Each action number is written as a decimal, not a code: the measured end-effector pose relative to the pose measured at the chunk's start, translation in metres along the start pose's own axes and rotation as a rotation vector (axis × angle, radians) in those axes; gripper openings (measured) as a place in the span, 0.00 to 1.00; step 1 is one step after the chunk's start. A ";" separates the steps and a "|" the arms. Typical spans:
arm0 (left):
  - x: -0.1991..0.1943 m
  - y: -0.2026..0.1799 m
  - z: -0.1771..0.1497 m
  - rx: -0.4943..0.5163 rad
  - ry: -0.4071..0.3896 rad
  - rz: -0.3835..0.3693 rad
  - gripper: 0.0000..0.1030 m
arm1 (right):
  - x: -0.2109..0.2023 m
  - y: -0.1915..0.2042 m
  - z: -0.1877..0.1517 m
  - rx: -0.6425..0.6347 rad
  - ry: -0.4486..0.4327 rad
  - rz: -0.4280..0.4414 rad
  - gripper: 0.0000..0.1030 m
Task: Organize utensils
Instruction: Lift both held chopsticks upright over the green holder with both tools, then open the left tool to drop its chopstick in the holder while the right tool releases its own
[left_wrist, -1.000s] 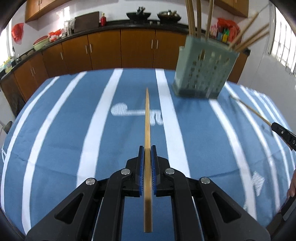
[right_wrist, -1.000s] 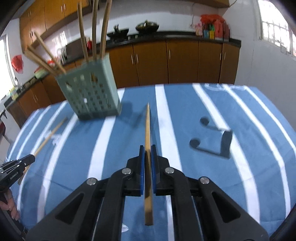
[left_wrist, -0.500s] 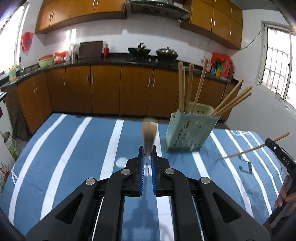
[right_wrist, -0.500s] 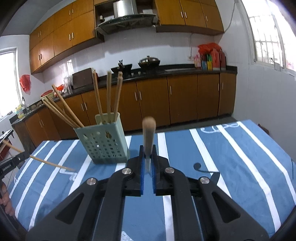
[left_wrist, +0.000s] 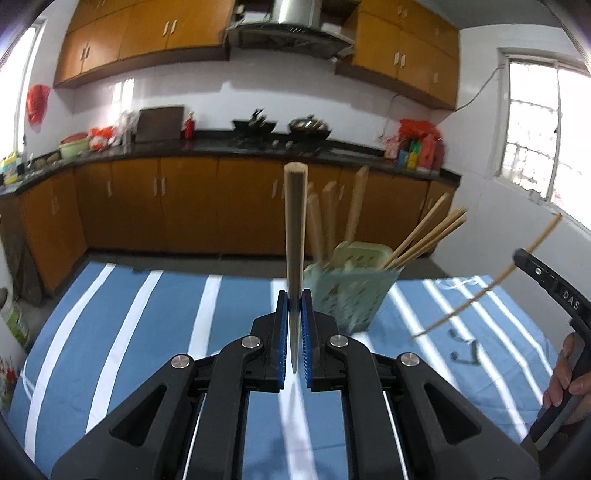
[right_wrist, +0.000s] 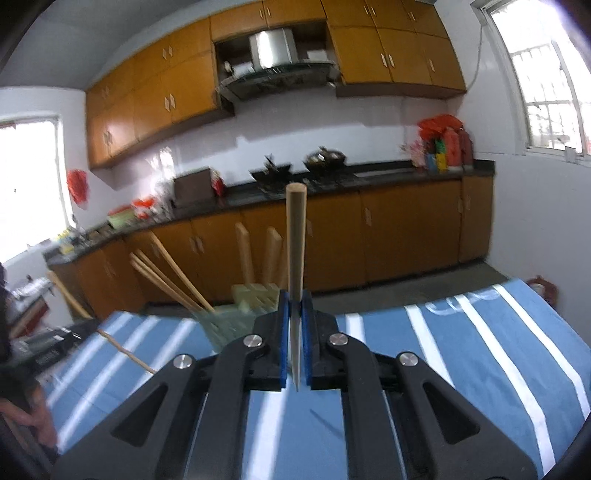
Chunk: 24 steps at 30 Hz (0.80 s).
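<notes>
Chopsticks (left_wrist: 294, 236) (right_wrist: 295, 243) rose off the tabletop (left_wrist: 147, 332), one clamped in each tool, left (left_wrist: 294, 332) and right (right_wrist: 294, 332), both nearing the green holder (left_wrist: 351, 291) for insertion.

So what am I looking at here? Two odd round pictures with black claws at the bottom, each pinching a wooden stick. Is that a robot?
No robot: a person holds a two-finger clamp in each hand, and a wide-angle camera on each clamp looks forward along its fingers, which bends the picture round. One picture comes from the left gripper, the other from the right gripper. Each is shut on one wooden chopstick, pointing up and away. Ahead, on the blue striped tablecloth, stands a pale green perforated holder that already has several chopsticks in it. At the right edge of the left picture you see the person's hand on the other clamp's handle. Kitchen cabinets fill the background.
</notes>
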<state>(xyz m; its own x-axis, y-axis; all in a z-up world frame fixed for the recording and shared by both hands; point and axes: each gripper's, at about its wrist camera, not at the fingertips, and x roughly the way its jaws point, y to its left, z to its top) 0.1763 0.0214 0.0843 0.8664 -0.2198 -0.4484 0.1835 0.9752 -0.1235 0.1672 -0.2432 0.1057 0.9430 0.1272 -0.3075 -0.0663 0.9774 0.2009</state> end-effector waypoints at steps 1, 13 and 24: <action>-0.005 -0.006 0.009 0.007 -0.023 -0.020 0.07 | -0.005 0.004 0.009 0.007 -0.021 0.029 0.07; -0.015 -0.048 0.078 0.024 -0.237 -0.077 0.07 | -0.013 0.036 0.070 -0.005 -0.201 0.125 0.07; 0.042 -0.050 0.081 -0.007 -0.219 -0.013 0.07 | 0.057 0.041 0.068 -0.048 -0.124 0.082 0.07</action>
<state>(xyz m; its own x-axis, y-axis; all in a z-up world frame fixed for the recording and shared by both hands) 0.2412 -0.0346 0.1429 0.9443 -0.2211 -0.2438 0.1929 0.9720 -0.1342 0.2406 -0.2076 0.1595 0.9666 0.1880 -0.1742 -0.1574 0.9719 0.1752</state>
